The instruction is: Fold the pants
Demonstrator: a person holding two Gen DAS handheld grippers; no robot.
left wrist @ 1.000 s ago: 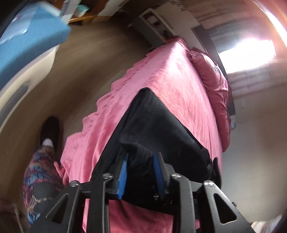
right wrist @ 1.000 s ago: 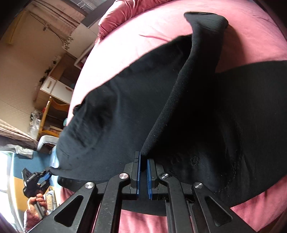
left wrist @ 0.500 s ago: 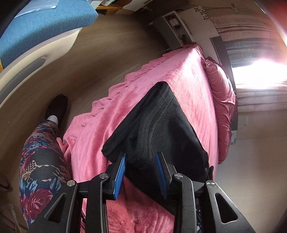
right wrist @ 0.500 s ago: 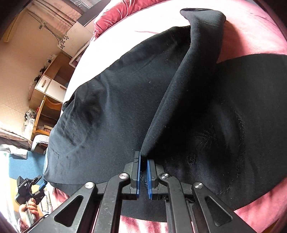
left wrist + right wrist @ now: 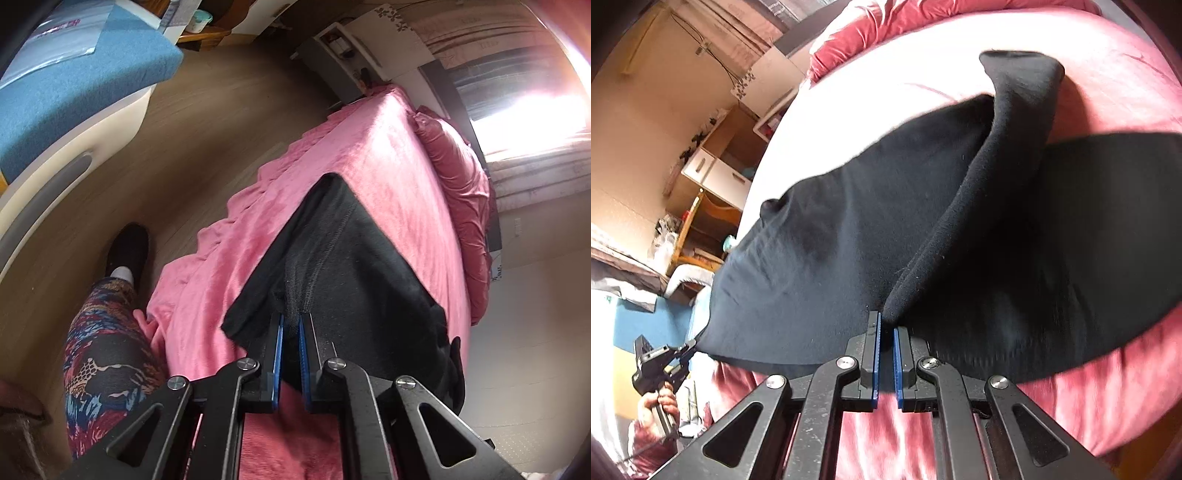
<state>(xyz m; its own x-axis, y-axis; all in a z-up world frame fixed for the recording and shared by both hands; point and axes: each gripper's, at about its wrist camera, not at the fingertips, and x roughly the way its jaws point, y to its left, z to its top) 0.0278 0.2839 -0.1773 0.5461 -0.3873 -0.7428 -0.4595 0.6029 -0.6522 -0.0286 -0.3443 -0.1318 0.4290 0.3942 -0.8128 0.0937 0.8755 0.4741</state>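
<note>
Left wrist view places your patterned trouser leg and black shoe on the wood floor to the left of the left claw, with a blue-topped piece of furniture beyond them. Nothing stands between either claw and the cloth. The black pants lie on the pink bedspread, their long axis running straight ahead of your left claw toward the red pillow at the far right. Your left claw has just been closing and now pinches a gathered fold at the near end of the pants. In the right wrist view, your right claw is pressed together on an edge of the pants; from it a ridge of cloth rises ahead and to the right. Your left hand appears at far lower left of that claw.
</note>
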